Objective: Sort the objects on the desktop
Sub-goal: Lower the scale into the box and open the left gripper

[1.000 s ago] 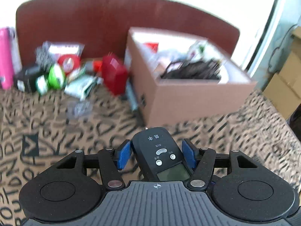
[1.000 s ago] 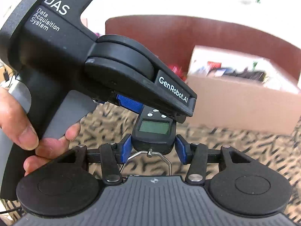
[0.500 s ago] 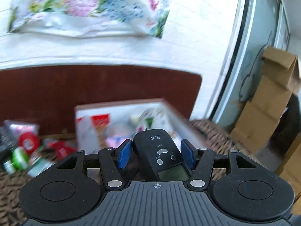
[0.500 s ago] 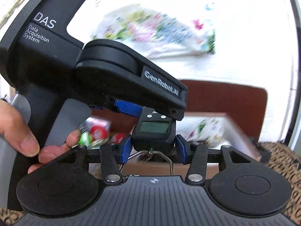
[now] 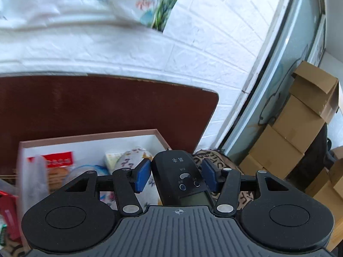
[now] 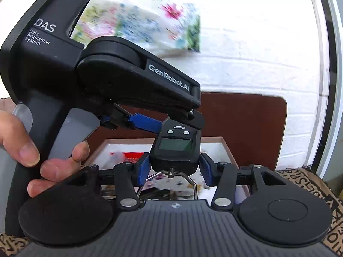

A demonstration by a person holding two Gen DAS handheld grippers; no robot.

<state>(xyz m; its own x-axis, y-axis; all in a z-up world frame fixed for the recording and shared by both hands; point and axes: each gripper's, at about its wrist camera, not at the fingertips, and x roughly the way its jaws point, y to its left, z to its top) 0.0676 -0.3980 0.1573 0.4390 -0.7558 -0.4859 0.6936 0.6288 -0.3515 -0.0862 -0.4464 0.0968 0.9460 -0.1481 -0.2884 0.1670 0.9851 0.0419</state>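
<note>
A black handheld digital scale (image 5: 182,180) with a small screen, buttons and a metal hook ring sits between both grippers. It also shows in the right wrist view (image 6: 176,147). My left gripper (image 5: 175,175) has its blue pads slightly apart from the scale's sides. My right gripper (image 6: 173,168) also stands a little wider than the scale's lower end. The scale hangs above an open cardboard box (image 5: 90,139) holding packets and a patterned pouch. The box also shows in the right wrist view (image 6: 225,145).
A dark red-brown headboard panel (image 5: 107,107) stands behind the box against a white brick wall. Stacked cardboard cartons (image 5: 300,132) stand at the right. A leopard-print cloth (image 6: 308,180) covers the surface. A red packet (image 5: 8,209) lies left of the box.
Both grippers have risen and moved forward with the scale, from over the cloth to above the box. Both pairs of pads now stand slightly wider around the scale.
</note>
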